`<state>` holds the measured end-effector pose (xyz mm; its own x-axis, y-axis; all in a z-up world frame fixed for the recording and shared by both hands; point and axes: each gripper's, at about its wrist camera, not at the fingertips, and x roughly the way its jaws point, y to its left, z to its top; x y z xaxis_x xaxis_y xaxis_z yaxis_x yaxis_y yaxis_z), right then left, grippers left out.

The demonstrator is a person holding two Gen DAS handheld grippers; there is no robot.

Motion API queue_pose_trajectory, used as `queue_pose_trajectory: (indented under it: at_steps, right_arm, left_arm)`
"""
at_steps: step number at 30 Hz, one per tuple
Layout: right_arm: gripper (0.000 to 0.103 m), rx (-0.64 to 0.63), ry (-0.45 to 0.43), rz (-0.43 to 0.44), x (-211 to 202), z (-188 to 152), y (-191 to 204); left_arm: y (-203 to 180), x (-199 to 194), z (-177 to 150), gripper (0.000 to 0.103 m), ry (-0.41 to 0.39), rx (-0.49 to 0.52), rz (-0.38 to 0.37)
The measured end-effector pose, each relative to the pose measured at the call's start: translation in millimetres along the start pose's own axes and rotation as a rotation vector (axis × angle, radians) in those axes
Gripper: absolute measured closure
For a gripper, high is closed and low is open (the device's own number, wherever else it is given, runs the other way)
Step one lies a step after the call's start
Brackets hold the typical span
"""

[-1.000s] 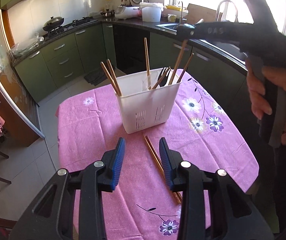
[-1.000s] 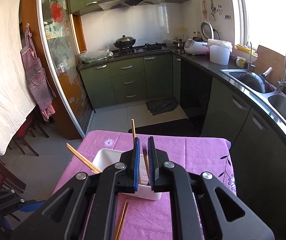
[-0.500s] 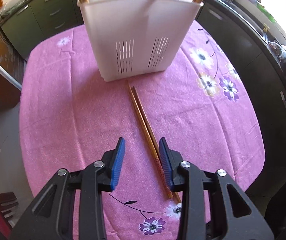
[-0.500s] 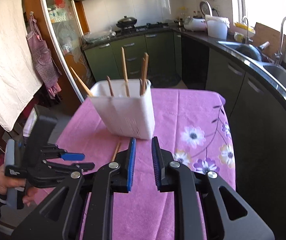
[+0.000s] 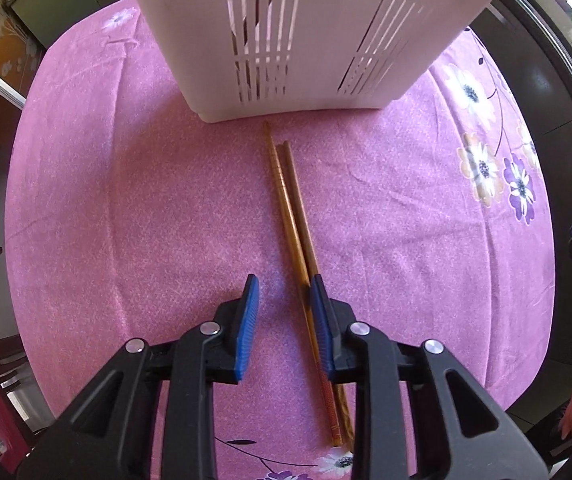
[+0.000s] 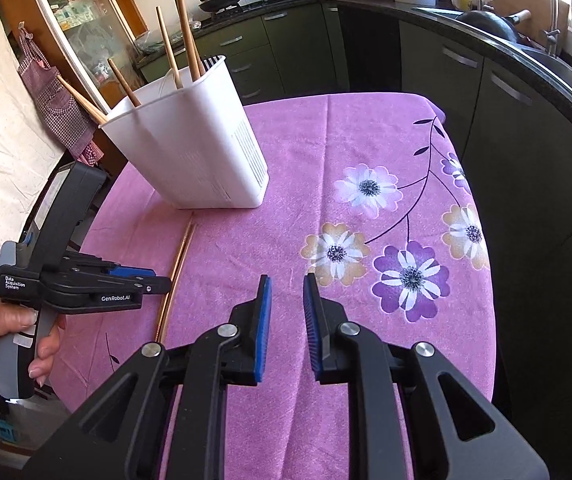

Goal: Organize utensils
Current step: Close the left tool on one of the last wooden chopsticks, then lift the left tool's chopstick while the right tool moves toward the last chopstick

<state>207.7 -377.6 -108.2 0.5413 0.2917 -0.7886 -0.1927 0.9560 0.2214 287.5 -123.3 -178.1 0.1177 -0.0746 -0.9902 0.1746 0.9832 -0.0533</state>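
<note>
A white slotted utensil holder (image 5: pixel 306 28) stands on the pink flowered tablecloth (image 5: pixel 125 200); it also shows in the right wrist view (image 6: pixel 189 144) with several wooden chopsticks (image 6: pixel 183 28) standing in it. Two brown chopsticks (image 5: pixel 290 208) lie side by side on the cloth in front of it, also seen in the right wrist view (image 6: pixel 175 268). My left gripper (image 5: pixel 283 292) is open and low over the cloth, its jaws on either side of the chopsticks' near half; it also shows in the right wrist view (image 6: pixel 157 278). My right gripper (image 6: pixel 287 288) is open and empty above the cloth.
Dark green kitchen cabinets (image 6: pixel 286 40) and a black counter with a sink (image 6: pixel 526 40) run behind and right of the table. A glass door (image 6: pixel 81 20) and a hanging apron (image 6: pixel 53 92) are on the left. The table's right edge (image 6: pixel 490 280) is close.
My left gripper has dropped low and moved forward over the two lying chopsticks. My right gripper has come down from above the holder, moved right and opened.
</note>
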Motion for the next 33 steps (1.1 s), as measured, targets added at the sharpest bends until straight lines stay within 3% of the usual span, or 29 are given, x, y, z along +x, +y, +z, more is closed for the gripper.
queue_pose_trajectory:
  at_steps: [11,14,15,21,26,33]
  right_arm:
    - [0.085,-0.004,0.025,0.008,8.5,0.8,4.7]
    - [0.084,-0.005,0.029,0.014,8.9,-0.5,4.7]
    - [0.084,-0.005,0.029,0.013,8.4,-1.2,4.5]
    - [0.084,-0.008,0.038,0.005,7.1,-3.9,6.1]
    - [0.084,-0.025,0.062,-0.014,9.7,-6.4,13.0]
    - [0.084,-0.081,0.128,-0.013,29.5,-5.4,44.9]
  left_arm:
    - [-4.9,8.7,14.5,0.078,0.033,-0.017,0.022]
    - [-10.3,11.3,17.8,0.085,0.035,0.001,0.048]
    - [-10.0,11.4,18.5,0.093,0.04,0.001,0.043]
    - [1.5,8.7,12.0,0.096,0.034,-0.015,0.003]
    - [18.0,-10.2,-7.6,0.096,-0.03,-0.006,-0.009]
    - [37.6,-63.9,-51.1,0.096,-0.18,0.014,-0.038]
